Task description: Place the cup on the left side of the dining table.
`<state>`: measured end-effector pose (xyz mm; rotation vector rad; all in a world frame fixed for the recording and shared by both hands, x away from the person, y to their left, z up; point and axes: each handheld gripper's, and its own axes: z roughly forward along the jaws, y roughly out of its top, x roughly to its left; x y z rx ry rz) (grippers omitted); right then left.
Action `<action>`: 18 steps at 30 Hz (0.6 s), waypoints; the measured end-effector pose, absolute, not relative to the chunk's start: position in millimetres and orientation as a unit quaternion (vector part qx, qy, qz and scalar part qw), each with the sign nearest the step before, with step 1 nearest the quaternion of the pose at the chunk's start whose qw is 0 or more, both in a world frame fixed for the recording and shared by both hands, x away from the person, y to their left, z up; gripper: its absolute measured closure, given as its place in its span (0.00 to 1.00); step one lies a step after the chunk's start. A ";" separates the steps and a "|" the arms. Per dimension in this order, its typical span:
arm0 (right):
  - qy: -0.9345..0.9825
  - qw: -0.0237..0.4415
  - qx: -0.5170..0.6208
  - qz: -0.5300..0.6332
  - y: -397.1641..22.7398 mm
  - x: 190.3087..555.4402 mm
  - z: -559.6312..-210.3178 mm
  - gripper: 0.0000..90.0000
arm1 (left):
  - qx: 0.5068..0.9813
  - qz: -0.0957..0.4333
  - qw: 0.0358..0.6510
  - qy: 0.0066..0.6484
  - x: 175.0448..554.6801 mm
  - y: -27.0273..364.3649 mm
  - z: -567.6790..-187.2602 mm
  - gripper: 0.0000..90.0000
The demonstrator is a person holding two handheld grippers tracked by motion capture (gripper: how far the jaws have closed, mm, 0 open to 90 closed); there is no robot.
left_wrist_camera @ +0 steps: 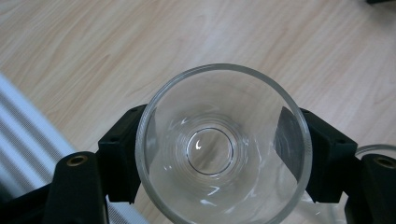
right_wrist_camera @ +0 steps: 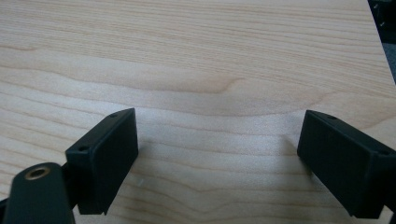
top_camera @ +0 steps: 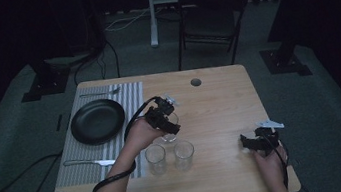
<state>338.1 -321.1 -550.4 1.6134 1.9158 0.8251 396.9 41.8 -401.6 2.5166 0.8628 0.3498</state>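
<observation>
My left gripper (top_camera: 168,124) is shut on a clear drinking glass (top_camera: 170,130), held over the middle of the wooden table (top_camera: 219,94). In the left gripper view I look down into that glass (left_wrist_camera: 219,149); both black pads (left_wrist_camera: 122,154) press its sides. Two more empty glasses, one (top_camera: 156,158) and another (top_camera: 184,154), stand side by side just in front of it. My right gripper (top_camera: 247,144) rests low over the table near the front right corner, its jaws wide apart with only bare wood between the pads (right_wrist_camera: 105,156).
A striped placemat (top_camera: 81,159) lies at the left with a black plate (top_camera: 97,121), a fork (top_camera: 101,92) behind it and a knife (top_camera: 89,163) in front. A round hole (top_camera: 196,82) sits near the table's back edge. A folding chair (top_camera: 207,15) stands beyond.
</observation>
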 end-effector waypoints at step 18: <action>0.703 0.249 0.593 0.303 -321.0 338.0 -550.4 0.13 | 0.884 0.149 0.220 0.385 399.2 122.4 -402.1 0.32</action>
